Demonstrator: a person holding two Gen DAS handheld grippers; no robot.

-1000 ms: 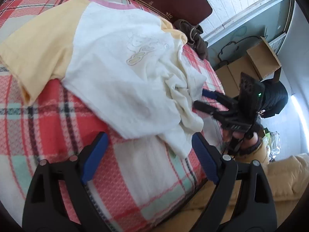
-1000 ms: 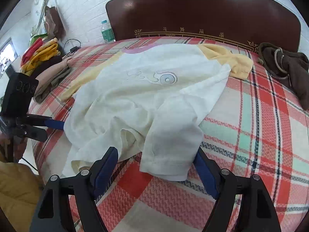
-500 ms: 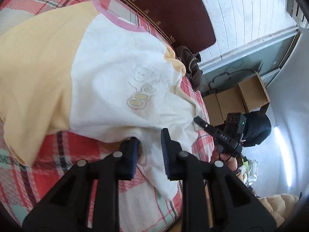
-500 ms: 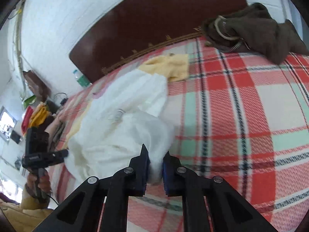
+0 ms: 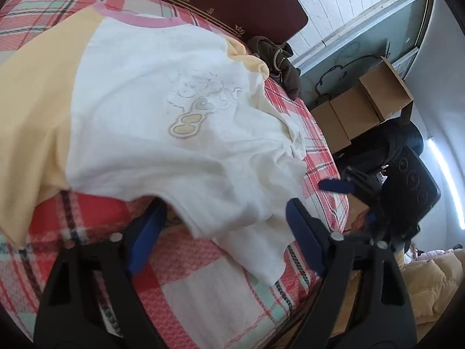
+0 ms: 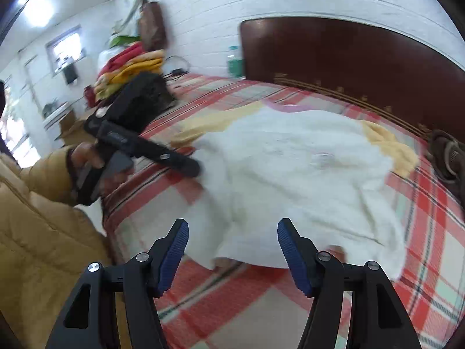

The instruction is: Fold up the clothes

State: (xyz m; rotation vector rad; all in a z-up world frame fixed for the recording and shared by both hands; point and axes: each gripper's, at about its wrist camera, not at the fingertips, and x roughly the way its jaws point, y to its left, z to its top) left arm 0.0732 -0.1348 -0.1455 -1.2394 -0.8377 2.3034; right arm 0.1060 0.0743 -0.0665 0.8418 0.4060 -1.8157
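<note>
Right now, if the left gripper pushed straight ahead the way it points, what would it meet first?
Most likely the white T-shirt: its bottom hem hangs just ahead, between the open fingers of the left gripper, above the plaid bed cover. Depth is hard to judge through the fisheye, so it may skim the cover first.

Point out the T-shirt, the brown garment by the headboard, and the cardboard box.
T-shirt point(image 5: 162, 151): left wrist view, on the white front below the cartoon print.
Brown garment point(image 5: 279, 64): left wrist view, on its bunched middle.
Cardboard box point(image 5: 354, 110): left wrist view, on its front side panel.
</note>
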